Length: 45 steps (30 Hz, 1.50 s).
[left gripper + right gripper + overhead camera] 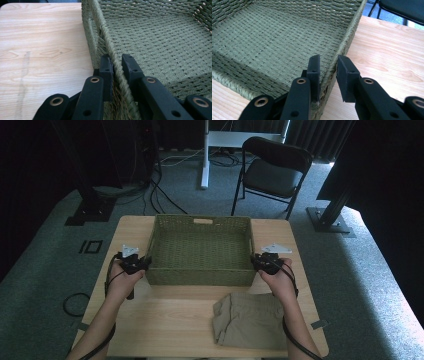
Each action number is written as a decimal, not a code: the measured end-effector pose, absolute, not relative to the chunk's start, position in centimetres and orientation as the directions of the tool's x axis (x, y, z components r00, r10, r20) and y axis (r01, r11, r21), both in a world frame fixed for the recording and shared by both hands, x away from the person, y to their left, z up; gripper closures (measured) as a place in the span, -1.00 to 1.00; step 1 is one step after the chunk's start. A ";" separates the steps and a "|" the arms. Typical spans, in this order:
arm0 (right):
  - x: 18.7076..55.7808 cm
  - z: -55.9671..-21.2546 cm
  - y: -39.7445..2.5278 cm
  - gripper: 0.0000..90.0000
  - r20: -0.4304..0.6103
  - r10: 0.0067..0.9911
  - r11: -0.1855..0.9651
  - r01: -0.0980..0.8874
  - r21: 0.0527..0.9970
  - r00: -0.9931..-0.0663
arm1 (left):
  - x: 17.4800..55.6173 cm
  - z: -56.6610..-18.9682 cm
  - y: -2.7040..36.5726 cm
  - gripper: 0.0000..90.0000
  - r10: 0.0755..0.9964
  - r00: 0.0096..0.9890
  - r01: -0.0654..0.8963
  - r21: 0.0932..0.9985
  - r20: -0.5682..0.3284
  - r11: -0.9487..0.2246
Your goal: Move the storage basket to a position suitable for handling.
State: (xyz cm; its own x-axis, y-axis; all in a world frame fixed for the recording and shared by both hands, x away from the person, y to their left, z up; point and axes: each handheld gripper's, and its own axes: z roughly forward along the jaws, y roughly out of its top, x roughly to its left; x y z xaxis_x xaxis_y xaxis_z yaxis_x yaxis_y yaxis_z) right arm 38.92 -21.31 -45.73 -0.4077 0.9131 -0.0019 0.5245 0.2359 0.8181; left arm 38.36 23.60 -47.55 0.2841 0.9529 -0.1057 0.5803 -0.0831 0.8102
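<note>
At the table's (pixel 165 320) centre sits the green woven basket (pixel 200 251), with folded khaki shorts (pixel 250 317) at its 5 o'clock. At the basket's 9 o'clock, the left gripper (pixel 117 65) pinches the left wall's rim. At 3 o'clock, the right gripper (pixel 328 65) straddles the right wall; its jaws stand slightly spread, one touching the wall.

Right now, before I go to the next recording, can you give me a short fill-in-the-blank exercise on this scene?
1. Each hand-held gripper straddles a side wall of the green woven ____.
2. The basket is ____ inside.
3. The left hand-held gripper has the rim between its jaws; the right hand-held gripper stands with one jaw on each ____ of the wall.
4. The folded khaki garment lies on the ____.

Missing words: basket; empty; side; table
</note>
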 end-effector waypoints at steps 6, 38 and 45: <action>39.0 -45.8 -22.5 0.64 0.003 0.920 0.223 0.528 0.820 -0.392 | 38.6 -47.5 22.4 0.79 0.950 0.295 0.581 0.808 -0.102 -0.094; 39.3 -45.6 -27.9 0.69 0.003 0.946 0.188 0.558 0.809 -0.324 | 39.8 -47.4 16.9 0.75 0.927 0.361 0.584 0.800 -0.101 -0.140; 39.3 -45.6 -29.2 0.70 0.001 0.952 0.179 0.561 0.808 -0.306 | 40.0 -47.3 15.5 0.73 0.921 0.376 0.584 0.798 -0.101 -0.151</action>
